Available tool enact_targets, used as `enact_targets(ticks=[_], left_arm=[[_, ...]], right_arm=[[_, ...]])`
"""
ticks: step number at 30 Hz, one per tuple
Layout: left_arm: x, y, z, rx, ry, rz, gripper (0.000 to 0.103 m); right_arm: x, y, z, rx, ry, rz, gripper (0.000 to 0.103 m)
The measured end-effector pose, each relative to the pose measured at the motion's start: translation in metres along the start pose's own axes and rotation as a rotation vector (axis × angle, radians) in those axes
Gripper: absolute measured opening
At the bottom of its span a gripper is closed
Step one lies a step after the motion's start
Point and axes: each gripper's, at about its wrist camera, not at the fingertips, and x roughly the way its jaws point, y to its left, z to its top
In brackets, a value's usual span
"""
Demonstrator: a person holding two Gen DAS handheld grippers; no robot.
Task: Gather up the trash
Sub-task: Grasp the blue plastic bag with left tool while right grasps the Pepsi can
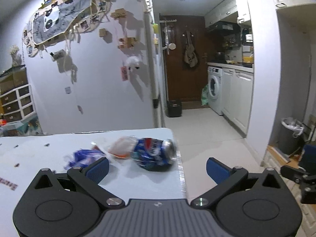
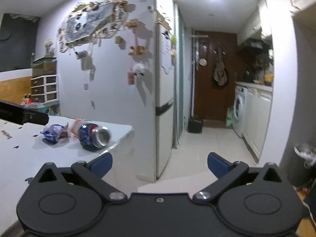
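The crushed can (image 1: 153, 154) lies on its side just ahead of the left claw (image 1: 157, 167), nearer than the right claw (image 2: 159, 165); both gape wide, empty.

One crushed blue metal drink can (image 1: 153, 154), one crumpled blue plastic wrapper (image 1: 84, 157) and one clear white-and-orange plastic bag (image 1: 121, 148) lie on one white table (image 1: 59, 152); two grey lined bins stand far right (image 1: 290, 136).

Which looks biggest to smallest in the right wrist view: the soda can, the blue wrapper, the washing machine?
1. Washing machine, despite being farthest.
2. Soda can.
3. Blue wrapper, only slightly smaller than the can, so that order is unsure.
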Motion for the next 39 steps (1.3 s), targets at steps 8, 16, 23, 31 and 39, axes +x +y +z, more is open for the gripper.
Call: enact_targets(ticks=[8,16,23,31,39], left_arm=[[0.050,0.057,0.002,-0.040,-0.025,0.062,0.103],[0.114,0.089,-0.020,-0.015,-0.034,0.103,0.102],[0.151,0.101,-0.038,0.048,-0.016,0.058,0.094],[0.173,0.114,-0.044,0.107,0.018,0.050,0.089],[0.183,0.130,-0.042,0.049,0.082,0.023,0.073]], right_arm=[[0.034,0.042,0.018,-0.071,0.011,0.095,0.103],[0.074,0.055,0.027,-0.001,0.055,0.129,0.103],[0.124,0.063,0.038,0.082,0.098,0.146,0.103],[0.195,0.089,0.047,0.200,0.186,0.222,0.101],[0.242,0.112,0.043,0.363,0.286,0.227,0.067]])
